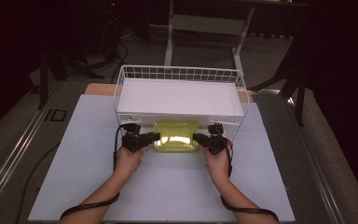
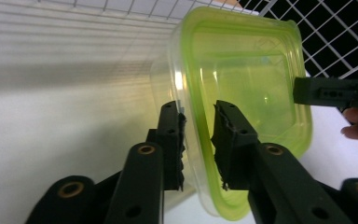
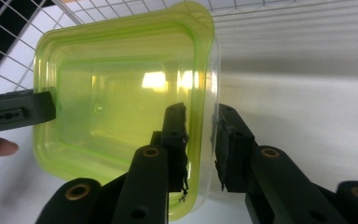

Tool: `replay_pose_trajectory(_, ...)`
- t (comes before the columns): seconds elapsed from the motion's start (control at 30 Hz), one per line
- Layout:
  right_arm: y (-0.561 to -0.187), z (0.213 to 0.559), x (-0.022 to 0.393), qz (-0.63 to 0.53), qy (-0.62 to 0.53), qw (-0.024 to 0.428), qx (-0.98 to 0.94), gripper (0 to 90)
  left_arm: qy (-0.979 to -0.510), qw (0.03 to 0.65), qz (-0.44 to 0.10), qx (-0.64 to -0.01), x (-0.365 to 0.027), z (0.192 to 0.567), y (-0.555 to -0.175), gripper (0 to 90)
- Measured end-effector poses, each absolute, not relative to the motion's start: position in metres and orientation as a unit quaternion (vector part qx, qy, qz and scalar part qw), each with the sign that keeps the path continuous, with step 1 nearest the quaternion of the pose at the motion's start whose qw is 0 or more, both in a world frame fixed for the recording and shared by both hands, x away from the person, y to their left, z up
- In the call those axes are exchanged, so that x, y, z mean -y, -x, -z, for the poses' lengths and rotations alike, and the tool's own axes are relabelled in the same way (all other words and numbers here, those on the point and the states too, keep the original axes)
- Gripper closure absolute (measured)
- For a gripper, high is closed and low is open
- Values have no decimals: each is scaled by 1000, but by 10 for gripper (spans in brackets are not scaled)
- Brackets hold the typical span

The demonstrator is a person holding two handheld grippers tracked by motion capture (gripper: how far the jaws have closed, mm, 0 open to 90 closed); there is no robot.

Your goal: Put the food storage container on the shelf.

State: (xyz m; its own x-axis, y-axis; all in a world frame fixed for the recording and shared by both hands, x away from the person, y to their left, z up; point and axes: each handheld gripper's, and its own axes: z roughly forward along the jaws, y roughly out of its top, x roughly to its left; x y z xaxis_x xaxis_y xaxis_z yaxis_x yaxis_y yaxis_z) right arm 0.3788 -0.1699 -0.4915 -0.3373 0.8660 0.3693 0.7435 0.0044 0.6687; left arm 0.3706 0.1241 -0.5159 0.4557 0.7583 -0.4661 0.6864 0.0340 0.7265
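A translucent yellow-green plastic container (image 1: pixel 176 135) sits open side up just in front of the white wire basket (image 1: pixel 182 73). My left gripper (image 1: pixel 156 136) holds its left rim and my right gripper (image 1: pixel 196 136) holds its right rim. In the left gripper view the container (image 2: pixel 242 79) has its wall between the jaws of the left gripper (image 2: pixel 199 126), with the right gripper's jaw (image 2: pixel 331 92) at the far rim. The right gripper view shows the container (image 3: pixel 121 102) with the right gripper (image 3: pixel 200 126) clamped over its edge. I cannot tell whether the container rests on the table.
The basket holds a flat white panel (image 1: pixel 179 98) and stands at the back of the white table (image 1: pixel 168 186). Dark floor, table legs and cables lie beyond. A person's forearms come in from the bottom edge.
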Motion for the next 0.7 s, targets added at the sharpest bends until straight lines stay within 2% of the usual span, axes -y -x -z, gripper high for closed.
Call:
replay_pose_trajectory(0.07, -382, 494, 171, -416, -567, 81, -706, 729, -701, 491, -53, -514, -123, 518, -371, 664)
replay_pose_trajectory(0.1, -383, 494, 170, -416, -575, 68, -702, 724, -703, 489, -59, -513, -123, 518, -372, 630)
replay_pose_trajectory(0.2, -386, 497, 173, -420, -571, 79, -701, 706, -699, 493, -69, -513, -122, 520, -374, 594)
replay_pose_trajectory(0.37, -385, 497, 169, -416, -575, 83, -699, 656, -693, 494, -80, -519, -120, 520, -374, 547)
replay_pose_trajectory(0.43, -385, 498, 168, -420, -559, 105, -707, 642, -698, 494, -87, -512, -121, 519, -372, 531)
replay_pose_trajectory(0.63, -378, 493, 167, -422, -539, 134, -716, 583, -702, 496, -96, -502, -124, 515, -366, 502)
replay_pose_trajectory(0.7, -373, 488, 168, -420, -530, 139, -723, 575, -702, 502, -90, -498, -126, 512, -363, 420)
